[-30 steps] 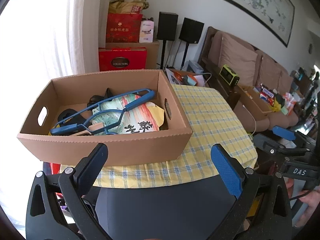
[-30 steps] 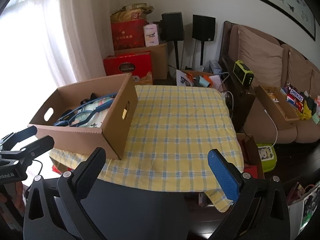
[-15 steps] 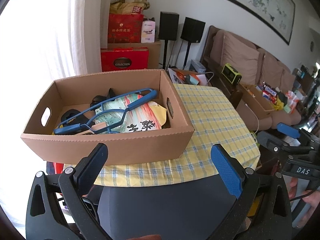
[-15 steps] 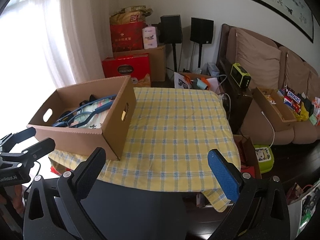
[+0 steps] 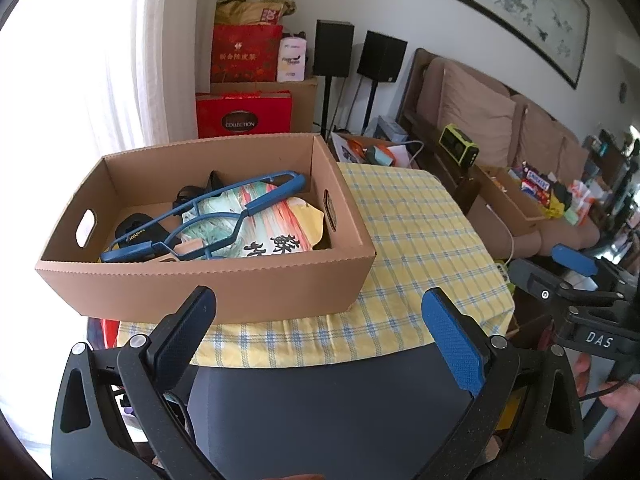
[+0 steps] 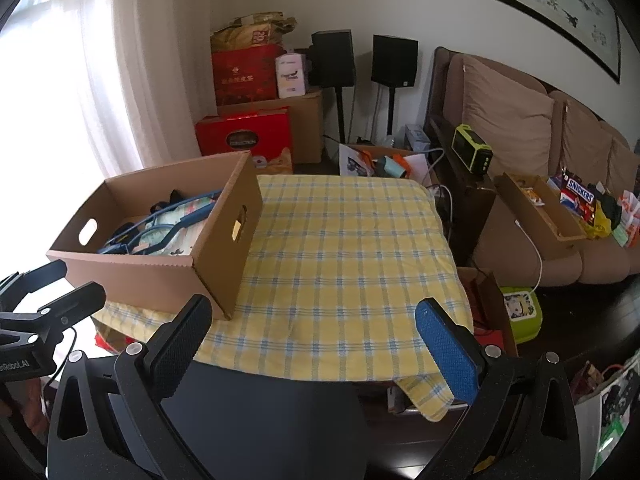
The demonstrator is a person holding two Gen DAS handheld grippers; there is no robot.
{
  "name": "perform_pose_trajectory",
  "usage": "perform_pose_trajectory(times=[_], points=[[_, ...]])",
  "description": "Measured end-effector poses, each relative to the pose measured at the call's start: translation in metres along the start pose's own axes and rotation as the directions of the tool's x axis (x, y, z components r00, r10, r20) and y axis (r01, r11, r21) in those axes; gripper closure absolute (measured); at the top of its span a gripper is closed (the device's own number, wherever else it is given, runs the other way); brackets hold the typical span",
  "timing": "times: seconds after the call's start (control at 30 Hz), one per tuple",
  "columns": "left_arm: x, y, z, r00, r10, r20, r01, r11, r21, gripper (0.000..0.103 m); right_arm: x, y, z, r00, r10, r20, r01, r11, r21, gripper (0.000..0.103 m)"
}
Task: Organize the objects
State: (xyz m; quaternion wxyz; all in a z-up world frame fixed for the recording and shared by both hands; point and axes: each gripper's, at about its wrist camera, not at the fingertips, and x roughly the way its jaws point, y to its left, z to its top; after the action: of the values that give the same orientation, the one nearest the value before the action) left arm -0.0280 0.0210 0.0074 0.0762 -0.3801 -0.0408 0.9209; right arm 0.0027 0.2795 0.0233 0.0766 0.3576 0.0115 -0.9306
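A brown cardboard box stands on the left of the yellow checked tablecloth. Inside it lie a blue hanger, a printed bag and dark items. The box also shows in the right wrist view. My left gripper is open and empty, held back from the box's near wall. My right gripper is open and empty, in front of the cloth's near edge. Each gripper shows in the other's view, the right and the left.
Red gift boxes and speakers stand against the far wall. A brown sofa with a snack box is on the right. A green device sits on a dark side table. Bags lie on the floor right of the table.
Both grippers have drawn slightly back and up from the table; the box and cloth look a little farther and lower. Nothing on the table moved.
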Motion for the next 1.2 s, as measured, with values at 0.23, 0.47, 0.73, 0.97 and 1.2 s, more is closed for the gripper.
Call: perform_pose_trajectory(times=[0.23,0.47,0.73,0.97,1.2], points=[[0.0015,-0.0032,-0.0019,1.0,0.003,-0.005,-0.002,1.0,0.005,0.0,-0.0003,-0.0015,-0.0009,1.0,-0.004,0.002,0.004,1.0,0.001,0.0],[0.0013,-0.0031,-0.0018,1.0,0.003,-0.005,-0.003,1.0,0.005,0.0,-0.0012,-0.0039,-0.0013,1.0,-0.009,0.006,0.009,1.0,0.004,0.0],[0.0013,-0.0037,-0.002,1.0,0.001,-0.006,-0.001,1.0,0.007,0.0,-0.0014,-0.0042,-0.0016,1.0,-0.008,0.003,0.008,1.0,0.01,0.0],[0.0013,-0.004,-0.0022,1.0,0.002,-0.005,-0.002,1.0,0.006,0.0,-0.0015,-0.0048,-0.0016,1.0,-0.008,0.003,0.008,1.0,0.01,0.0],[0.0013,-0.0057,-0.0032,1.0,0.004,-0.005,-0.004,1.0,0.012,0.0,-0.0016,-0.0051,-0.0017,1.0,-0.008,0.002,0.008,1.0,0.01,0.0]])
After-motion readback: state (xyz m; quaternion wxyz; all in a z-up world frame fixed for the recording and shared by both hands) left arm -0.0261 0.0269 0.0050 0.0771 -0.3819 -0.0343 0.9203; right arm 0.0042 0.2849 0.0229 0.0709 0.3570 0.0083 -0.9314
